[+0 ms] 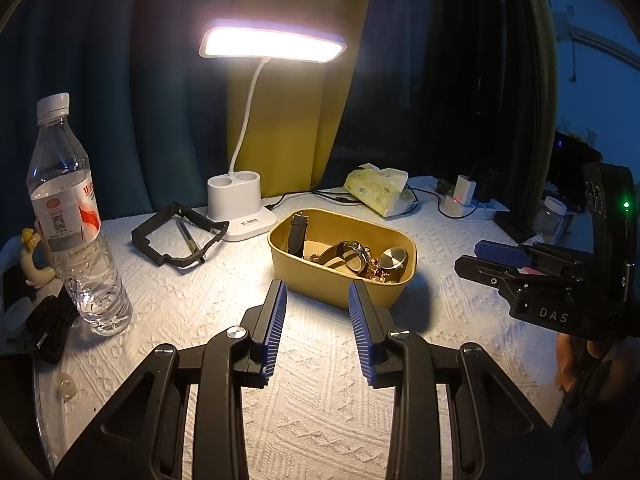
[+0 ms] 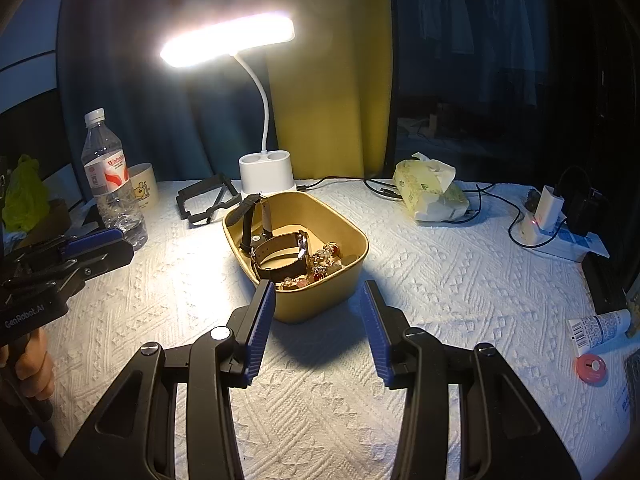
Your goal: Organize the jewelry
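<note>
On the white knitted tablecloth (image 2: 440, 280), under a lit desk lamp (image 1: 272, 42), sits a yellow tub (image 1: 340, 284) holding watches (image 2: 280, 254) and beaded jewelry (image 2: 326, 258). Near it, left gripper (image 1: 317, 308) and right gripper (image 2: 318, 308) both gape wide, empty.

Yellow tray (image 1: 340, 280) near wall hides lower part of the jewelry pile (image 1: 378, 272); beads too small to tell apart, possibly bracelets. Watch (image 2: 280, 256) face turned away in right wrist view. Water bottle (image 1: 68, 216) label text unreadable. Tube (image 2: 600, 326) cut by right edge. Right gripper (image 1: 486, 258) fingertips overlap side-on, gap unclear.
</note>
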### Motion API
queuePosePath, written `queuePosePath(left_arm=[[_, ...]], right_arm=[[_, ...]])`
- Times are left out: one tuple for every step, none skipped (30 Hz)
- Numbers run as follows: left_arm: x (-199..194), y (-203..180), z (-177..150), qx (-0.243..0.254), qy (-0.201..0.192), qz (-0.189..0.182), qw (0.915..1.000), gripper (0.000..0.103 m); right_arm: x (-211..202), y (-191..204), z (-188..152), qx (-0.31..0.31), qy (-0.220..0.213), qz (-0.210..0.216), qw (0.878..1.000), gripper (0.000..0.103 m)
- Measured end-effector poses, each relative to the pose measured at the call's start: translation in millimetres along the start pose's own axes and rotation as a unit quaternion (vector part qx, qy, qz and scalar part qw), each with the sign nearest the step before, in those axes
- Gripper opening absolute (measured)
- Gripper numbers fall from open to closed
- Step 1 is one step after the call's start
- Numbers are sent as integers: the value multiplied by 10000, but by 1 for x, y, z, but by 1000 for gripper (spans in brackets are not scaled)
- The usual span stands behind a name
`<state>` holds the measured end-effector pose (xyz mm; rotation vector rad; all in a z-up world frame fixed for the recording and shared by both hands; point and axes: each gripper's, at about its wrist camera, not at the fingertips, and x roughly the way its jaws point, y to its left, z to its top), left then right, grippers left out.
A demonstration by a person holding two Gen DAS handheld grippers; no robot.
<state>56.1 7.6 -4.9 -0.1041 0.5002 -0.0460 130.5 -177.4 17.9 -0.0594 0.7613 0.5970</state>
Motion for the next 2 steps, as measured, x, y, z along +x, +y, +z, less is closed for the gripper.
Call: queuePosePath(left_arm=[[0, 0, 0, 4, -1, 1, 10000, 35], [1, 0, 0, 8, 4, 4, 10000, 35]], right_arm=[[0, 0, 0, 0, 1, -2, 10000, 43], [0, 0, 0, 3, 8, -6, 10000, 43]])
